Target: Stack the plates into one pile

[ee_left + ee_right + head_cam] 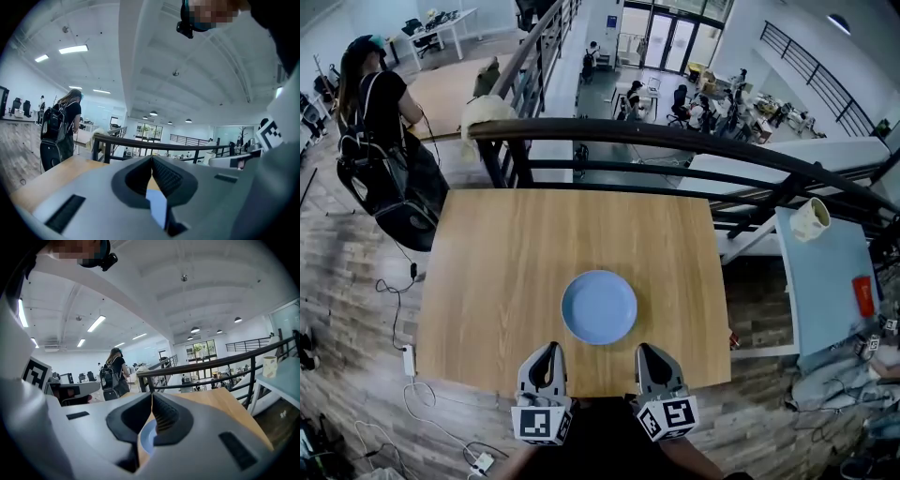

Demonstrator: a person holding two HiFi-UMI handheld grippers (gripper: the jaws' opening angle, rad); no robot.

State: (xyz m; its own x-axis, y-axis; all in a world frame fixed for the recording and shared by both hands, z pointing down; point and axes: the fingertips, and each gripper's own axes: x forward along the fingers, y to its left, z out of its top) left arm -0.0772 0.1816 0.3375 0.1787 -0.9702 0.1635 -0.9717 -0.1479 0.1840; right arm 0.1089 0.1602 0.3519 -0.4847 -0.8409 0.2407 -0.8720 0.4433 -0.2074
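Observation:
One light-blue plate (599,307) lies flat on the wooden table (487,281), a little toward the near edge; whether it is a single plate or a pile I cannot tell. Both grippers hover side by side at the near edge, just short of the plate. My left gripper (548,349) is shut and empty, its jaws meeting in the left gripper view (151,158), where a sliver of the plate (157,208) shows below them. My right gripper (649,350) is also shut with nothing held (151,394); the plate (146,434) shows under its jaws.
A dark railing (675,141) runs behind the table's far edge. A person with a backpack (380,112) stands at the far left. To the right is a pale blue table (830,281) with a cup (811,220). Cables and a power strip (408,361) lie on the floor at the left.

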